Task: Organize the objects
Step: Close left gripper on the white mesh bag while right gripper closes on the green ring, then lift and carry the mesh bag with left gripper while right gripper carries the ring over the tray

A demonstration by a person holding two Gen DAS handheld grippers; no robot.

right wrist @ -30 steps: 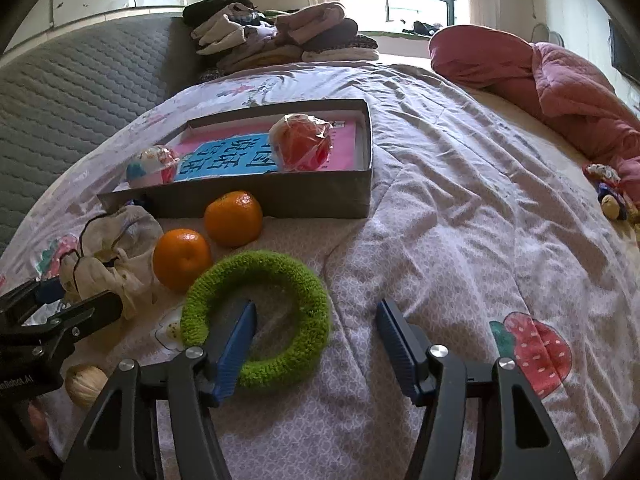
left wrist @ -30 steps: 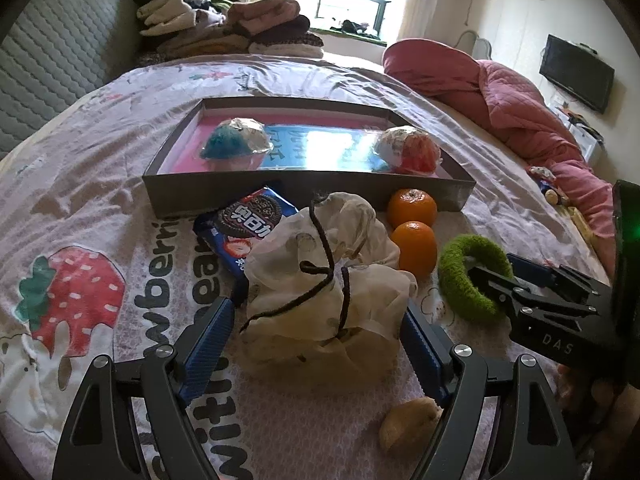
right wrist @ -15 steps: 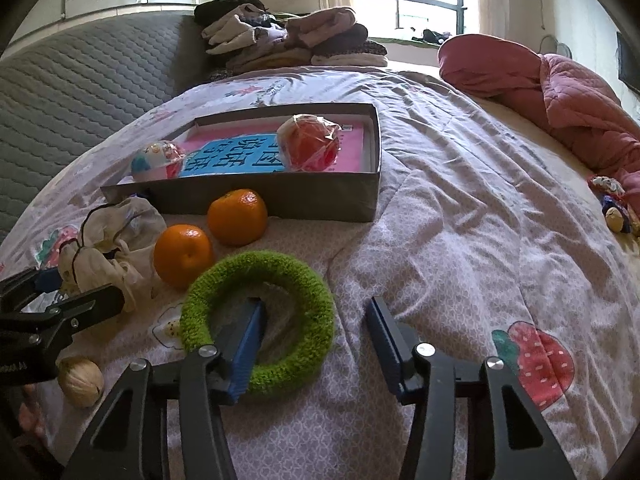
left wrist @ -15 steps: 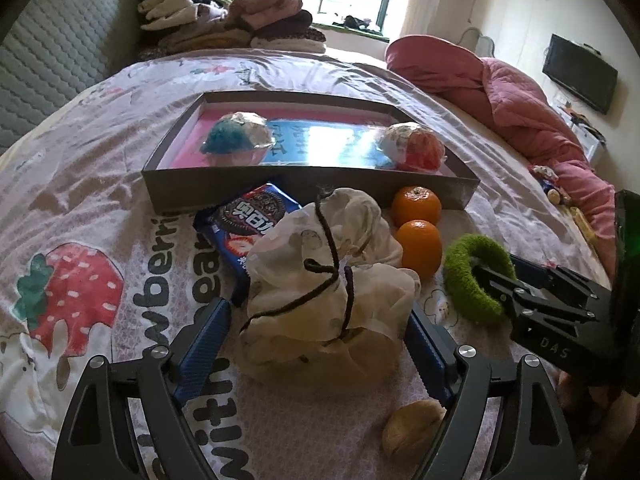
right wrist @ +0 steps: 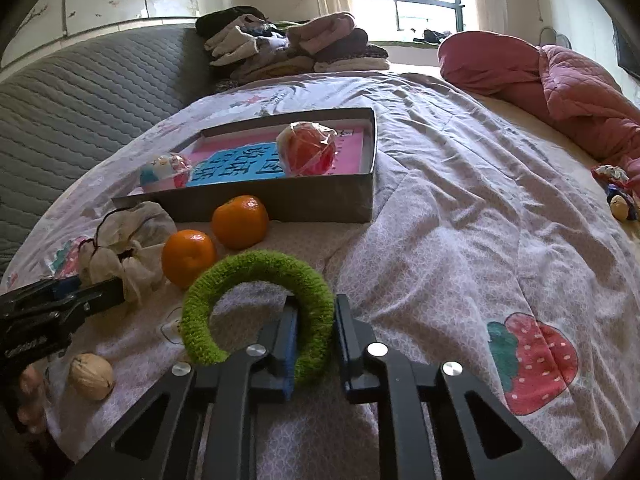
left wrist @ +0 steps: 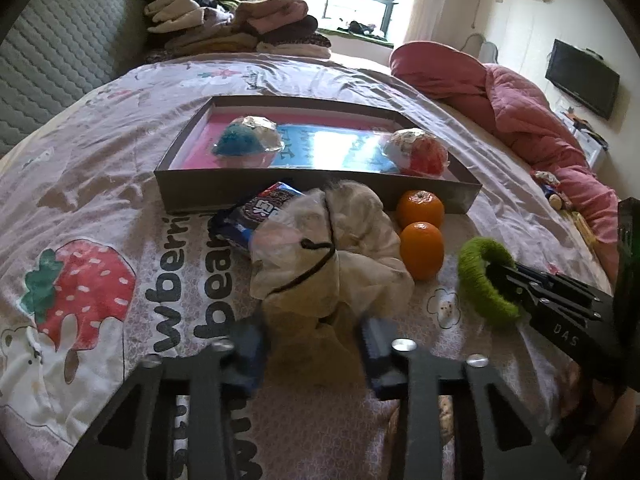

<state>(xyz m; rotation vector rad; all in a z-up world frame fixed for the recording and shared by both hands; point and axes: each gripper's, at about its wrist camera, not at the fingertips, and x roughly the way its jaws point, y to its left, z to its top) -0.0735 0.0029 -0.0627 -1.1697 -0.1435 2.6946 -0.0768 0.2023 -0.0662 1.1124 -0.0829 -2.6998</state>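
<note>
My left gripper point(left wrist: 314, 344) is shut on the near end of a cream cloth pouch with a black drawstring point(left wrist: 332, 248), which also shows in the right wrist view point(right wrist: 124, 248). My right gripper point(right wrist: 316, 340) is shut on the near rim of a green fuzzy ring point(right wrist: 260, 304), seen from the side in the left wrist view point(left wrist: 484, 280). Two oranges point(left wrist: 422, 240) point(right wrist: 240, 222) lie between pouch and ring. A shallow grey box point(left wrist: 312, 196) point(right wrist: 320, 200) beyond holds a blue wrapped ball point(left wrist: 246, 140) and a red wrapped ball point(left wrist: 420, 152).
A cookie packet point(left wrist: 256, 216) lies left of the pouch, against the box. A walnut point(right wrist: 91, 376) sits near the left gripper. Folded clothes point(right wrist: 288, 44) are stacked at the bed's far end. A pink quilt point(left wrist: 520, 116) lies on the right.
Both grippers have closed: the left onto the cloth pouch, the right onto the green ring's rim. The pouch is squeezed narrower at its near end.
</note>
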